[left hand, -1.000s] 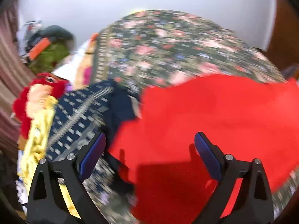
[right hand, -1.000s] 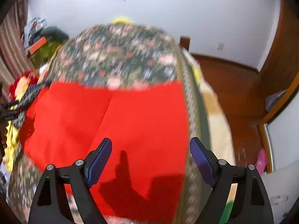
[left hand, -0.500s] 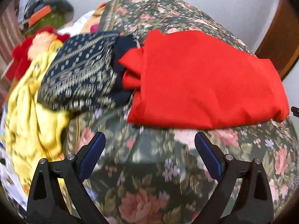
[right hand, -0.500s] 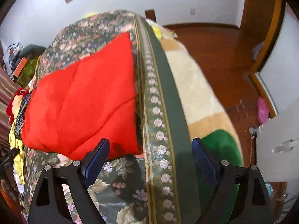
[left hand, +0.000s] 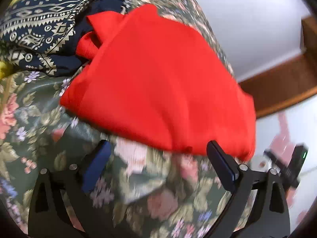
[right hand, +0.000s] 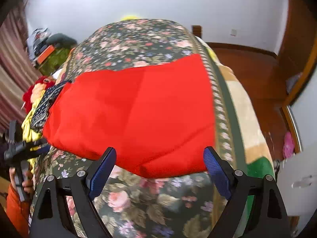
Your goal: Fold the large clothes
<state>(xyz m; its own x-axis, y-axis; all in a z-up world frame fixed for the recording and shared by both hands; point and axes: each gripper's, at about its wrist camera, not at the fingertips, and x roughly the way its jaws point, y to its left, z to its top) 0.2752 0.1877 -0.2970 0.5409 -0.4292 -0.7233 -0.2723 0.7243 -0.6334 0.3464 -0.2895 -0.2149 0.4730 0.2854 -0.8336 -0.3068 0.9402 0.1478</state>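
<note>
We note the red garment (right hand: 134,115) lying on the floral bedspread (right hand: 138,202) as a thick, layered rectangle, its near folded edge just ahead of both tools, its right edge against the spread's flowered border. We judge at least one fold done; the stack still looks broad and puffy, so a further fold or smoothing probably remains. At 9 to 10 o'clock in the right view, a navy patterned cloth (left hand: 39,31) and yellow fabric (right hand: 29,129) sit heaped beside it, apparently unfolded. The right hand-held gripper (right hand: 159,170) has its jaws spread wide, nothing between them; the left hand-held gripper (left hand: 158,164) is likewise spread and empty, hovering short of the garment's near edge.
</note>
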